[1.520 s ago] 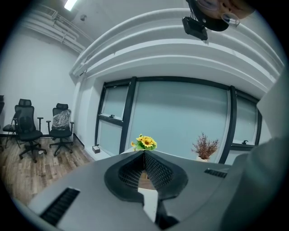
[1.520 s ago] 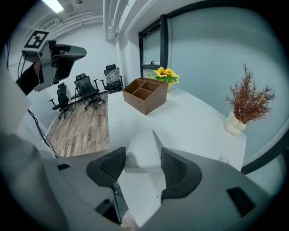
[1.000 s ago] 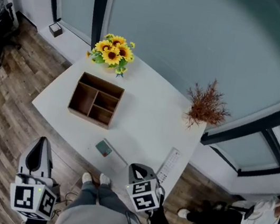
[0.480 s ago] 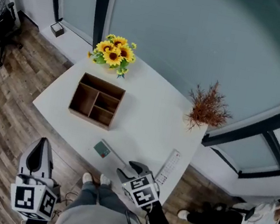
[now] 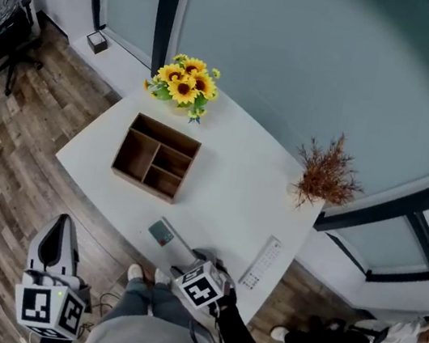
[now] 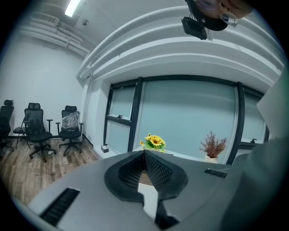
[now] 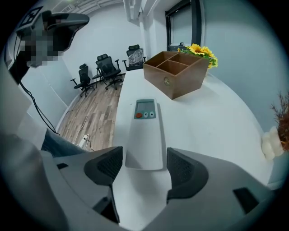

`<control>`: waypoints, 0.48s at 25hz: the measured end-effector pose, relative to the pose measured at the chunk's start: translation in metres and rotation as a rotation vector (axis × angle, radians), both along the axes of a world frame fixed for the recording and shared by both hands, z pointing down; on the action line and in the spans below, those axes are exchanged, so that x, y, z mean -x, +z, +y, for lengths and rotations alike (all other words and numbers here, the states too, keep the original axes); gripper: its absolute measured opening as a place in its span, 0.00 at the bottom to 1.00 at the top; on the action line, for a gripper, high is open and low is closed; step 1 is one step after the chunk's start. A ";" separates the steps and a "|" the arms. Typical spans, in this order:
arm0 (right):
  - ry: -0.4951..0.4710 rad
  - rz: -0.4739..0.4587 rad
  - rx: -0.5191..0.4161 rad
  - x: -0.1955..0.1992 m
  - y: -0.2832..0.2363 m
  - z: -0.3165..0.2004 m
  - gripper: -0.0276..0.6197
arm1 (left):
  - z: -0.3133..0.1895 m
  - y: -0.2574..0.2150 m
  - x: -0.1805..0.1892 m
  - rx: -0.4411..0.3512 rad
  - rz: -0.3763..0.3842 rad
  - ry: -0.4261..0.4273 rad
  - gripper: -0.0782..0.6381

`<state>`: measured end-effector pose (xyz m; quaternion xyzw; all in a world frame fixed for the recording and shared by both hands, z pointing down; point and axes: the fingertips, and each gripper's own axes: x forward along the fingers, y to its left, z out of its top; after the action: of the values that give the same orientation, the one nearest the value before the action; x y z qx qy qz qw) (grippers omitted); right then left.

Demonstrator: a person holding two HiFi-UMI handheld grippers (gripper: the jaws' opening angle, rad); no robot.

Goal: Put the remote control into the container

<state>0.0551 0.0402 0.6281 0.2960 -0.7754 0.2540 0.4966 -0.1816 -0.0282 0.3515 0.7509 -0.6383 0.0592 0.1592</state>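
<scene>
1. Right gripper (image 7: 143, 168): fingers (image 7: 107, 166) just opened wide, straddling the near end of the remote control (image 7: 144, 135), not pressing it.
2. Remote control flat on table (image 7: 221, 126), near front edge.
3. Wooden container (image 7: 177, 72) well apart, farther back.
4. Left gripper (image 6: 144, 155): fingers closed together, empty.

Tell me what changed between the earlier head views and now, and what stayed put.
The right gripper sank toward the white table's near edge, its jaws just opening; they now straddle the near end of the pale grey screened remote control without pressing it. The left gripper stayed shut; remote and brown wooden divided container unmoved.
</scene>
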 end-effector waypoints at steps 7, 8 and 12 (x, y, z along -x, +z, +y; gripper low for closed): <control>-0.031 0.062 0.011 -0.003 0.011 0.003 0.49 | -0.001 0.002 0.008 0.008 -0.002 -0.022 0.12; -0.028 0.068 0.014 -0.003 0.011 0.002 0.49 | -0.002 0.002 0.009 0.007 -0.002 -0.023 0.12; -0.020 0.086 0.021 -0.003 0.010 0.000 0.48 | -0.003 0.003 0.007 0.007 0.002 -0.020 0.12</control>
<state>0.0585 0.0406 0.6384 0.2938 -0.7535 0.2441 0.5351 -0.1887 -0.0308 0.3540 0.7439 -0.6454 0.0589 0.1633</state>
